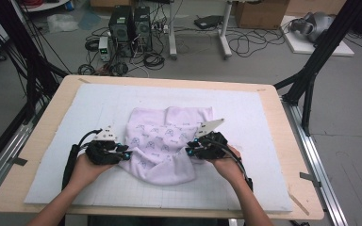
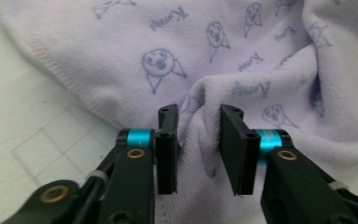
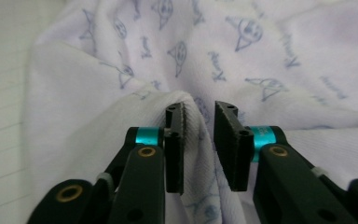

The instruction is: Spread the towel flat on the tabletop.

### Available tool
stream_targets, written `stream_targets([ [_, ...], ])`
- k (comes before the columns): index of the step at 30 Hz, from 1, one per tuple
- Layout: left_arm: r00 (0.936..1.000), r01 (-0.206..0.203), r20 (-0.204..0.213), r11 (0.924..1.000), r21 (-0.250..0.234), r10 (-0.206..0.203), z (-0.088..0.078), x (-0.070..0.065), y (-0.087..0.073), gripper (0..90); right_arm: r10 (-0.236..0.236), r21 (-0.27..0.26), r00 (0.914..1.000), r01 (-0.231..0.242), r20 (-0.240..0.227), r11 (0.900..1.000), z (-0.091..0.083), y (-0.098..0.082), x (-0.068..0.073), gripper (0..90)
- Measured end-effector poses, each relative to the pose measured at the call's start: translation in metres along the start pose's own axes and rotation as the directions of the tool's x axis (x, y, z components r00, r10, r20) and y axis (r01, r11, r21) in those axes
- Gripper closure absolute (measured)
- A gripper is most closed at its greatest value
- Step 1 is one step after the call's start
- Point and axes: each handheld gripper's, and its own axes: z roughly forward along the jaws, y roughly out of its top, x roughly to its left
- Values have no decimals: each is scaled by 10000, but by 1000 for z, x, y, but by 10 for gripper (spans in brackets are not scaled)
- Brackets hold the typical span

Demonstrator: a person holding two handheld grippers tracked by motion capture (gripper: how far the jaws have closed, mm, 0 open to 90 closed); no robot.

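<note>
High view: a lilac printed cloth (image 1: 165, 143) lies bunched mid-desk (image 1: 37, 141), left tool (image 1: 122, 155) and right tool (image 1: 191, 151) at its sides. Left gripper view: jaws partly parted, a cloth fold loose between. Right gripper view: jaws likewise parted around a ridge.

Printed all over the lilac cloth (image 2: 121, 60), beside small cartoon faces: a slanted word reading roughly "Kuromi", blurred.

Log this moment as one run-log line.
left gripper: fingers parted, garment fold between | right gripper: fingers parted, fold between | lavender printed garment: crumpled on white gridded mat
</note>
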Motion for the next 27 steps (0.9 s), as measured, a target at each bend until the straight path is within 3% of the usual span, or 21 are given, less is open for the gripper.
stream_targets([
  [3,10000,-8,50,9998,-223,10,-14,0,-5,598,-192,-581,9989,217,439,9981,-20,-5,12,714],
  [6,10000,12,4,9997,-236,-12,-25,1,-12,576,-39,-828,9987,81,506,9965,-31,-19,21,716],
  [9,9998,-135,129,9999,-72,136,-28,1,-19,588,31,-993,9999,-20,106,9951,-31,-34,29,714],
  [12,9991,-259,346,9994,212,252,-21,-2,-23,606,2,-958,9994,-36,-353,9954,-21,-46,36,678],
  [17,9959,-494,781,9968,624,445,1,-9,-26,618,-327,-312,9968,305,-723,9990,5,-49,46,660],
  [18,9960,-624,669,9972,421,595,3,-11,-26,646,-410,-126,9961,401,-778,9991,11,-49,47,675],
  [19,9951,-587,815,9975,403,553,3,-11,-26,727,-463,67,9954,470,-837,9989,14,-49,48,706],
  [22,9928,-760,970,9954,585,701,2,-11,-24,855,-403,-48,9891,400,-1414,9992,15,-49,47,851],
  [27,9915,-905,979,9950,429,859,-15,-17,-20,868,-613,-260,9803,574,-1875,9980,0,-52,51,866],
])
